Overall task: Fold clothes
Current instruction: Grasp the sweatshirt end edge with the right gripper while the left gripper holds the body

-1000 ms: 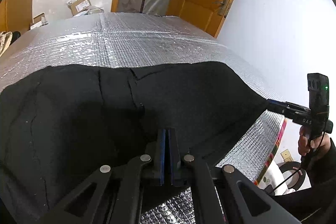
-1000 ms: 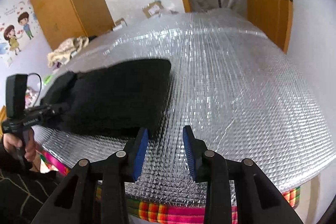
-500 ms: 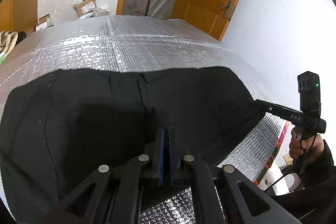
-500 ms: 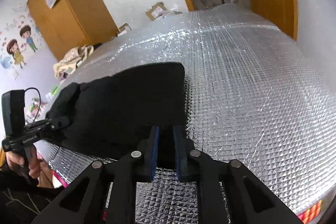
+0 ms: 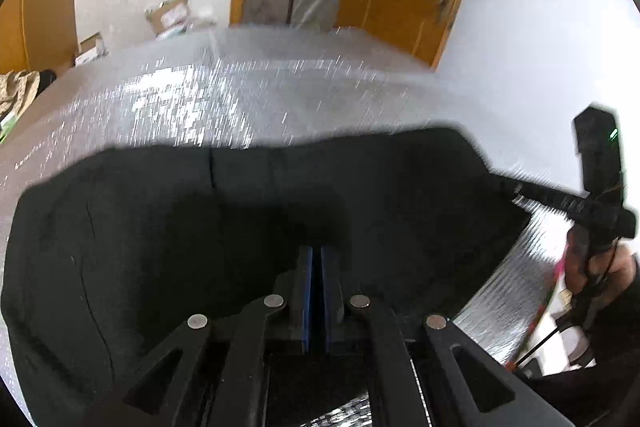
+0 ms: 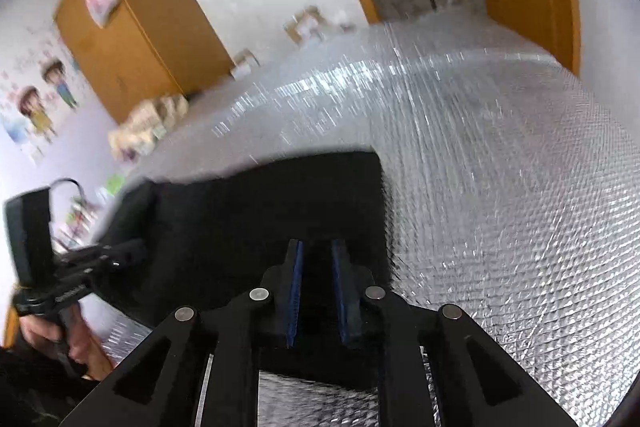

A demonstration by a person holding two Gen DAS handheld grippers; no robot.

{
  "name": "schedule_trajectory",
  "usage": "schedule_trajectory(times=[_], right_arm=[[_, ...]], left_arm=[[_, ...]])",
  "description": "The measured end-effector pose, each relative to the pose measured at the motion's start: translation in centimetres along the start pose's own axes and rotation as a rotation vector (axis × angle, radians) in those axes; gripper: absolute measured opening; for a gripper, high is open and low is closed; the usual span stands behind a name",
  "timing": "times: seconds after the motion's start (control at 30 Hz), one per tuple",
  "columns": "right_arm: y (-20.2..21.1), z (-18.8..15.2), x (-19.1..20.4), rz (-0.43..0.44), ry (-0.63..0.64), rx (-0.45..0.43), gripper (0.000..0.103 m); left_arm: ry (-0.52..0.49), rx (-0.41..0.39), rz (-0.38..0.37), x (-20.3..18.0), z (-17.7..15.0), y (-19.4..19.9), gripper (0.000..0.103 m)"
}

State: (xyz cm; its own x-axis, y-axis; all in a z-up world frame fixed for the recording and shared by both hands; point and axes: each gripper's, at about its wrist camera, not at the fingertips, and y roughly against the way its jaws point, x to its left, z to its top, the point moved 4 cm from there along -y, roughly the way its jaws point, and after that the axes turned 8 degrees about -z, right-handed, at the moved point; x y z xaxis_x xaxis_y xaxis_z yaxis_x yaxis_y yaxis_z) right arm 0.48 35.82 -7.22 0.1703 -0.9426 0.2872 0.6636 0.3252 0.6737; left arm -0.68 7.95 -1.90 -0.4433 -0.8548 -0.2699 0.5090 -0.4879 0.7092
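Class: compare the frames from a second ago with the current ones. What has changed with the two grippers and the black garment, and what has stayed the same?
The right gripper, open beside the garment a second ago, moved onto its near edge and closed on it; its jaws now part slightly, cloth between them. The garment's far edge has slid back toward the camera, baring more foil cover. The left gripper stayed clamped on the cloth.

Even daylight fills both fisheye views, with dark vignetting in the corners and bent lines at the edges. Motion blur smears the silver foil cover (image 5: 280, 99), whose far part glints with streaked glare, while the black garment (image 6: 260, 219) reads nearly detailless.
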Motion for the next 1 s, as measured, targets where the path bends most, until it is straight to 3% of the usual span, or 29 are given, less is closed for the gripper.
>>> schedule_trajectory(times=[0.43,0.6,1.0], right_arm=[[-0.4,0.6,-0.2,-0.010,-0.008,0.026,0.015],[0.1,0.8,-0.3,-0.007,-0.028,0.015,0.023],[-0.3,2.0,-1.5,0.069,-0.112,0.036,0.029]], left_arm=[[0.018,-0.046,0.033,0.7,-0.2,1.5,0.004],[0.029,-0.060,0.038,1.1,-0.7,2.3,0.004],[-0.029,-0.129,-0.033,-0.6,-1.1,4.4,0.004]])
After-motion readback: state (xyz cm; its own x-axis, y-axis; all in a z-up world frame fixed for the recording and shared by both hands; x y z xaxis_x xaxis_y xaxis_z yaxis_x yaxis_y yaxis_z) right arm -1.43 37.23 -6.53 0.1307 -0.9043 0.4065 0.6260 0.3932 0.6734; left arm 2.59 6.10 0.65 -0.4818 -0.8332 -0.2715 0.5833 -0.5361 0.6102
